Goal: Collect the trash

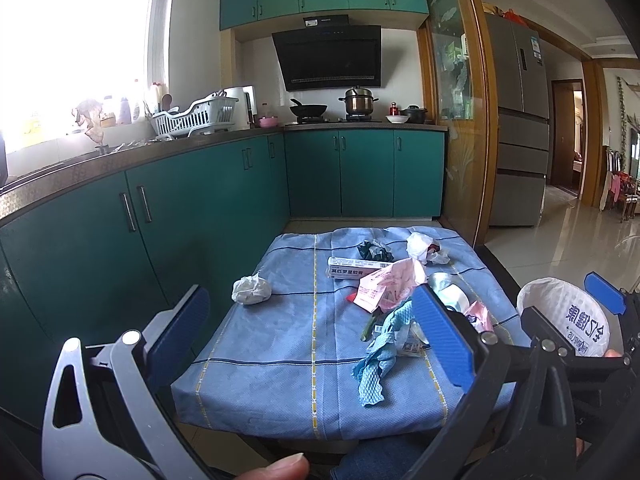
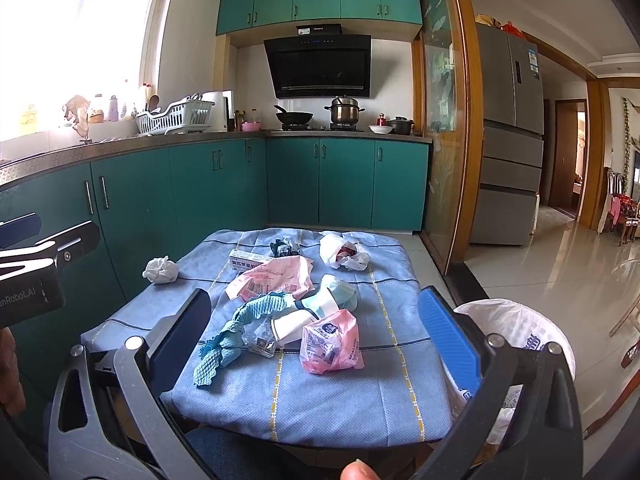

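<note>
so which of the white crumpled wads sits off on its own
The crumpled white tissue ball near the table's left edge; the other white wad lies among the central litter.

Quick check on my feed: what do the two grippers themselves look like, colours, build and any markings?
Both match: the left gripper and right gripper have flat, ribbed blue pads on black and grey linkage arms with silver pivot pins. The left gripper's black body shows white "enRobot.AI" lettering in the right wrist view. No cables visible.

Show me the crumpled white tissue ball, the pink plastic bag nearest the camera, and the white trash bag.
crumpled white tissue ball (image 2: 161, 270), right wrist view, its middle.
pink plastic bag (image 2: 330, 342), right wrist view, its printed front.
white trash bag (image 2: 520, 330), right wrist view, its inner wall.
</note>
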### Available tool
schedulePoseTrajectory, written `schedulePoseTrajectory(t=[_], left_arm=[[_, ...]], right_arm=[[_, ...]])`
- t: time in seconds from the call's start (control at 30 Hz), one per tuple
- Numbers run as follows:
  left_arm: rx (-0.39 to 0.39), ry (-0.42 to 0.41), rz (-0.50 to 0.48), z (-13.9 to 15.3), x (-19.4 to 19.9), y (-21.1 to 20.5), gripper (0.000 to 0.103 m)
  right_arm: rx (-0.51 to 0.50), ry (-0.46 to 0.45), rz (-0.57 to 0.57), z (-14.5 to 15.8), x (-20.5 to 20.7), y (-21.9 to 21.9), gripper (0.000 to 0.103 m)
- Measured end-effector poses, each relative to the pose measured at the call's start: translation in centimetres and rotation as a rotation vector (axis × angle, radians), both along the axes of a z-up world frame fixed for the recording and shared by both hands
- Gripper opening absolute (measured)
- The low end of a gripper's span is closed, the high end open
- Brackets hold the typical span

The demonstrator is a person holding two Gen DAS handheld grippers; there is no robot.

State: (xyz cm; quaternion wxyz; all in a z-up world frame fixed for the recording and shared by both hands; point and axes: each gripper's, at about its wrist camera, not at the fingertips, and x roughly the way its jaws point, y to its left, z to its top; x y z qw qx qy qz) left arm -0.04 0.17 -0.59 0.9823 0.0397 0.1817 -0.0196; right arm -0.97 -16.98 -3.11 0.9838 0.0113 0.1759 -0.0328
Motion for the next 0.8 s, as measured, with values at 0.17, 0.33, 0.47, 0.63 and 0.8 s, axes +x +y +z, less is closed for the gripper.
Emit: schedulePoseTrajectory(t=[0.17, 0.33, 0.47, 0.63, 0.8], left_arm=[[0.000, 0.003, 0.002, -0.16, 0.04, 0.00, 0.101], [0.001, 0.009, 0.004, -0.44, 0.34, -0.02, 0.101], [0.002, 0.014, 0.008, -0.62, 0.66, -0.03, 0.101], [0.001, 0.013, 0.008, -0.63, 0.82, -0.03, 0.101], [-0.002, 0.009, 0.005, -0.73, 0.90, -0.11, 0.101]], right_arm=[[0.005, 0.005, 0.000, -0.18, 0.08, -0.16, 0.101], [0.006, 0.007, 0.000, -0.23, 0.15, -0.19, 0.101], [0.007, 0.008, 0.001, -0.27, 0.23, -0.22, 0.101], [0.009, 0.007, -0.001, -0.29, 0.43, -0.45, 0.101], [0.003, -0.005, 0.000, -0.14, 0.32, -0.44, 0.101]])
